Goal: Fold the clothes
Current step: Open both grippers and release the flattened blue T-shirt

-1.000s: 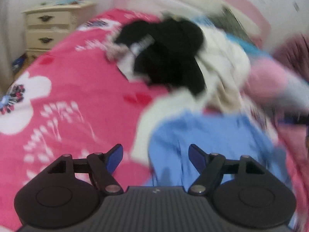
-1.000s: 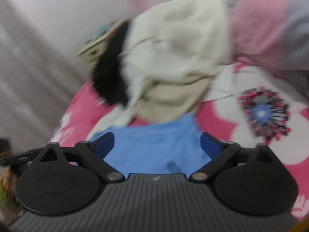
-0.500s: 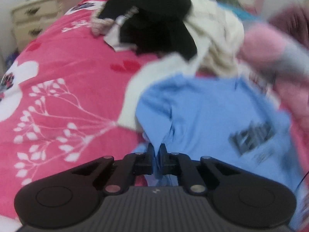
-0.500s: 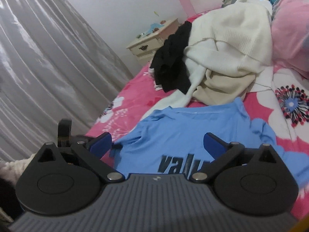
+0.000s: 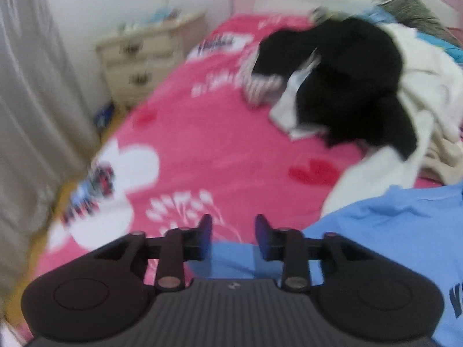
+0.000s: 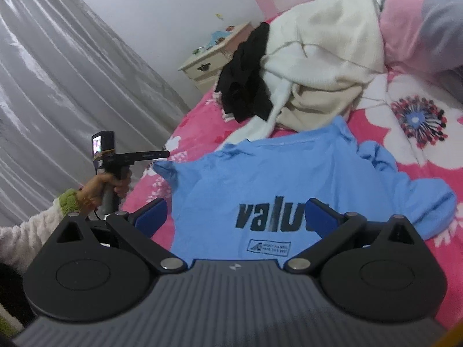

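Note:
A light blue T-shirt (image 6: 260,179) with dark lettering lies spread face up on the pink flowered bedspread (image 5: 217,144). My left gripper (image 5: 233,231) hovers at the shirt's left sleeve (image 5: 231,257). Its jaws are opening, and the pads press on nothing. In the right wrist view a hand holds that left gripper (image 6: 165,153) just off the sleeve tip. My right gripper (image 6: 235,217) hangs wide open above the shirt's lower front, holding nothing.
A pile of clothes lies beyond the shirt, with a black garment (image 5: 347,86) and a cream garment (image 6: 318,57). A pink and grey pillow (image 6: 419,20) sits at the right. A cream nightstand (image 5: 144,55) and a grey curtain (image 6: 72,72) border the bed's left side.
My left gripper was shut on the shirt's sleeve edge half a second ago; it has let go, opened and swung left. The right gripper rose and stays open.

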{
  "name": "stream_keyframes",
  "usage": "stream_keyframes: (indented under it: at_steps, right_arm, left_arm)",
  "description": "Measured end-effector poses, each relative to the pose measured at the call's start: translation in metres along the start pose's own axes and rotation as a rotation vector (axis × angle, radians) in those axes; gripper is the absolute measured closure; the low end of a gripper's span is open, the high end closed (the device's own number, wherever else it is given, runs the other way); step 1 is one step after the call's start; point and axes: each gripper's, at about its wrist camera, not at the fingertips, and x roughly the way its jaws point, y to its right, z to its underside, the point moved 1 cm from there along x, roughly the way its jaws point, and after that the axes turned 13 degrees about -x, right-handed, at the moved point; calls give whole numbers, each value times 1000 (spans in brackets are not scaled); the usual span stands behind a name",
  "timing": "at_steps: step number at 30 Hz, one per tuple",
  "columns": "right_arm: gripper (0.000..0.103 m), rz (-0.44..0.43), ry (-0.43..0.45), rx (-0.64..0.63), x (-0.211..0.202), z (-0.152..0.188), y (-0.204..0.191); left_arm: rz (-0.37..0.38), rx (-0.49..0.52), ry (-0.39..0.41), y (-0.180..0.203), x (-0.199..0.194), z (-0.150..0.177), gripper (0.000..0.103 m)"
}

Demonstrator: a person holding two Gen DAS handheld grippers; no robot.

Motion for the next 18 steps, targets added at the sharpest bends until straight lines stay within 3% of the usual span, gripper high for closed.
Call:
stream_keyframes:
  at_steps: [4, 7, 12, 15, 18]
  right_arm:
    - [1, 35, -22, 29, -5, 16, 1]
    - [1, 62, -39, 37, -14, 28, -2]
    - [2, 17, -7, -39, -40, 27, -30]
    - [2, -39, 19, -102, -55, 24, -55]
    - [2, -82, 20, -102, -63, 36, -69]
  left_arm:
    - [-8, -165, 2, -24, -2, 4, 58]
    - [11, -203, 56, -34, -30, -1, 57]
    - [240, -184, 99, -27, -115, -6, 51]
    - [405, -159, 17, -20, -161, 11, 47]
    - [459, -60, -145, -13, -180, 52, 47]
